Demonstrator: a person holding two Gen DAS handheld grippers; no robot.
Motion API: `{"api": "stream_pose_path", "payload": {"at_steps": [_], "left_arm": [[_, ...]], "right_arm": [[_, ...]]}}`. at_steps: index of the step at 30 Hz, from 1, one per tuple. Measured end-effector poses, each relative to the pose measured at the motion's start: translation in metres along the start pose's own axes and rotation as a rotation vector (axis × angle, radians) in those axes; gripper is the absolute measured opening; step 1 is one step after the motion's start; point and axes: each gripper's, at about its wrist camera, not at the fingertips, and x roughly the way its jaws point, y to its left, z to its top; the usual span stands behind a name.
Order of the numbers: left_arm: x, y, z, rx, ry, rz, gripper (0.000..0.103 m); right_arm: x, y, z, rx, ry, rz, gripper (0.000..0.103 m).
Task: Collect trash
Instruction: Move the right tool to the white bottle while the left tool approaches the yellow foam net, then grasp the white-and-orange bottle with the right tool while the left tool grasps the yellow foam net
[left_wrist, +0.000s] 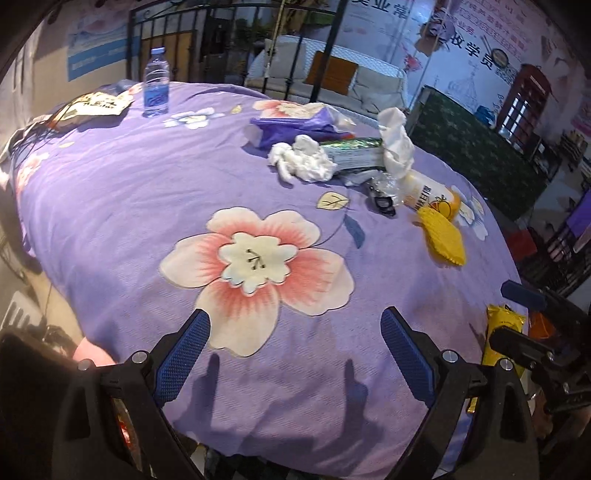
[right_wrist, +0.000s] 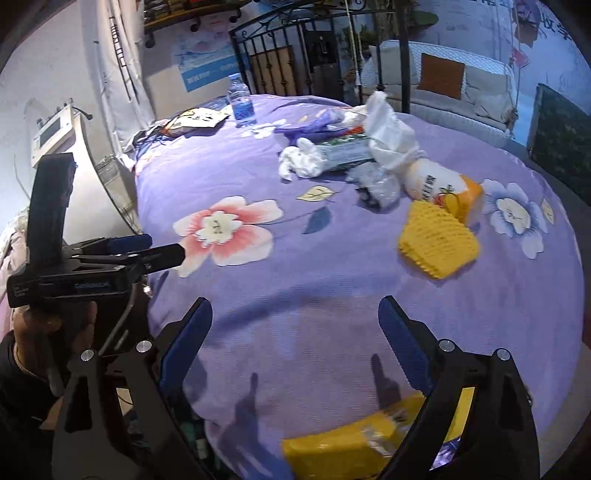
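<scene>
Plainly, a bed (left_wrist: 110, 221) covered with a purple flowered sheet is shown in both wrist views, and the trash is gathered in a loose heap on its far right part. The left tool (left_wrist: 295, 354) is held released above the near edge of the sheet, its blue-padded fingers (left_wrist: 181, 362) spread wide with nothing between them. The right tool (right_wrist: 295, 347) is likewise spread apart and empty; a yellow wrapper (right_wrist: 347, 443) is seen lying on the sheet just below it, near the bed's edge.

In the heap, a crumpled white tissue (left_wrist: 301, 158) is found touching a green-and-silver packet (left_wrist: 354, 149), with a purple plastic bag (left_wrist: 295, 123) lying behind them. A white plastic bag (left_wrist: 395, 142) is draped over the top of a toppled white-and-orange bottle (left_wrist: 432, 194). Crinkled clear plastic (left_wrist: 384, 190) lies just beside that bottle, and a yellow foam net sleeve (left_wrist: 445, 234) rests against its lower end.

Well apart from the heap, at the far left of the bed, a clear water bottle (left_wrist: 157, 85) with a blue label stands upright, and a printed flat packet (left_wrist: 98, 105) lies near it. In the right wrist view, the left tool is seen from the side, gripped by a person's hand (right_wrist: 55, 328).
</scene>
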Motion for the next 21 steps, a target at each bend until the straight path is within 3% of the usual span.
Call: {"api": "stream_pose_path", "payload": {"at_steps": [7, 12, 21], "left_arm": [[0.03, -0.041, 0.016, 0.083, 0.06, -0.061, 0.092], [0.045, -0.065, 0.021, 0.153, 0.096, -0.082, 0.092], [0.067, -0.08, 0.03, 0.188, 0.143, -0.073, 0.092]], "right_arm": [[0.013, -0.07, 0.031, -0.074, 0.061, -0.113, 0.09], [0.04, -0.115, 0.076, -0.121, 0.113, -0.137, 0.09], [0.13, -0.163, 0.144, -0.203, 0.32, -0.111, 0.082]]}}
